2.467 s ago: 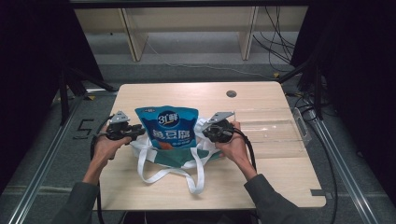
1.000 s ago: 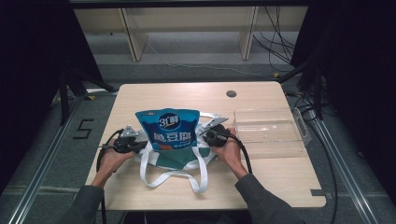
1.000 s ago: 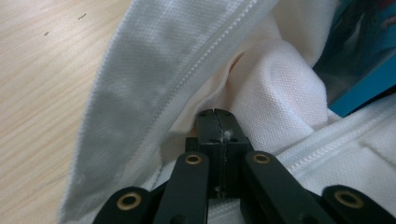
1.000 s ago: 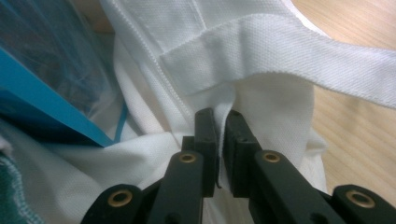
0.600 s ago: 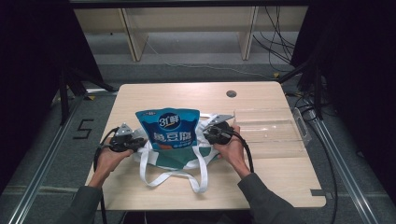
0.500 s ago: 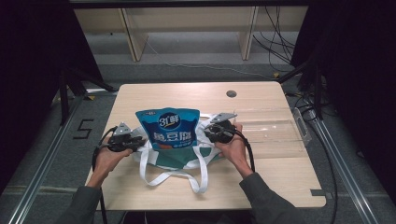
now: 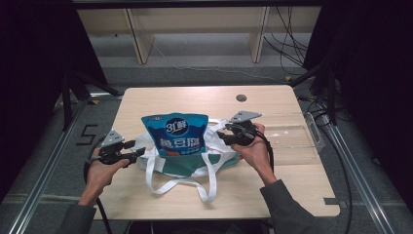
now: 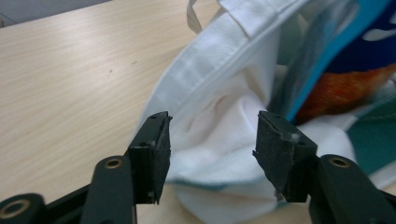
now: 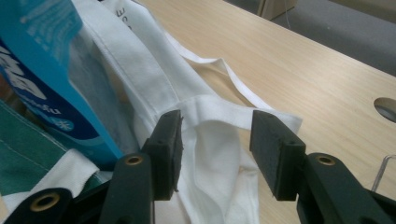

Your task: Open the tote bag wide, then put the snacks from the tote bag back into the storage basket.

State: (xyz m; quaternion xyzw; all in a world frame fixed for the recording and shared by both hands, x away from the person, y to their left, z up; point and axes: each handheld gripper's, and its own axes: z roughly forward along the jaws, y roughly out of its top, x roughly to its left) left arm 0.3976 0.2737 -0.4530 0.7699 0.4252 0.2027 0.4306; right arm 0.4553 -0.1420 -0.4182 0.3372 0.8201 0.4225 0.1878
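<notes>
I have just opened both sets of fingers: left gripper and right gripper let go of the tote, slumped on the tabletop around the upright pouch; bagging looks done.

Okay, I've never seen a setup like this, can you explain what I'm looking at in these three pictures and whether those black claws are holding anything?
No robot here: a person sits at a wooden table with a hand-held two-jaw gripper in each hand. The high view looks down from above; the left gripper is at the picture's left, the right gripper at its right. The other two pictures come from cameras riding on each gripper, looking along its black jaws. On the table lies a white and green tote bag with a blue snack pouch standing in its mouth, and a clear plastic tray beside it. Both grippers have just been opening: the bag's white rim lies between the jaws, but the pads no longer press it, so nothing is held.
</notes>
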